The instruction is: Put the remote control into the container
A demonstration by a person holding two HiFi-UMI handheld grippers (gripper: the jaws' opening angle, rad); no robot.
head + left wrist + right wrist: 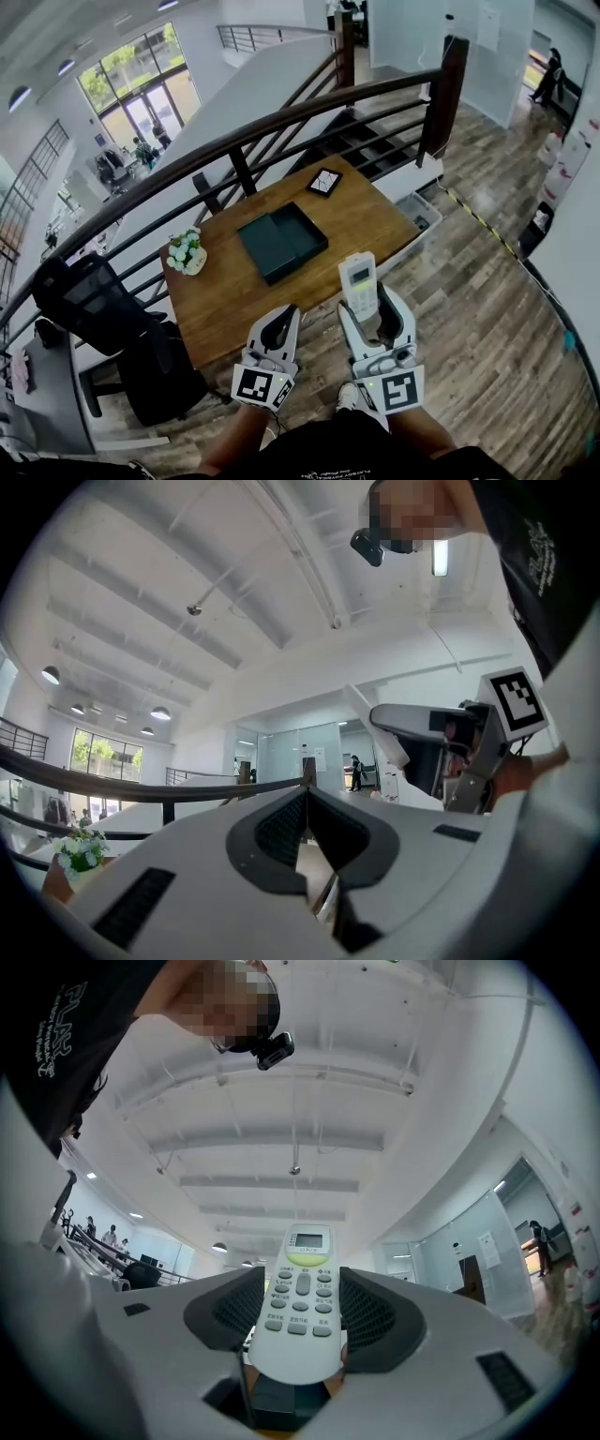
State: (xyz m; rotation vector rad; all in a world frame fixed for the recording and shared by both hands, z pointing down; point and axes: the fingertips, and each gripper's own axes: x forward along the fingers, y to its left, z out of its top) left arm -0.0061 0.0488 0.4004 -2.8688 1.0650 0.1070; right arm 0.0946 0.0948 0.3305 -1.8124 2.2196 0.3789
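A white remote control with a small screen and grey buttons is clamped upright in my right gripper, near the wooden table's front edge. In the right gripper view the remote control stands between the two dark pads and points at the ceiling. The container, a dark green open box with its lid beside it, lies on the middle of the table, ahead and left of the remote. My left gripper hovers at the table's near edge, shut and empty; in its own view my left gripper shows its pads meeting.
A small pot of white flowers stands at the table's left edge. A dark framed card lies at the far corner. A curved railing runs behind the table. A black office chair is at the left.
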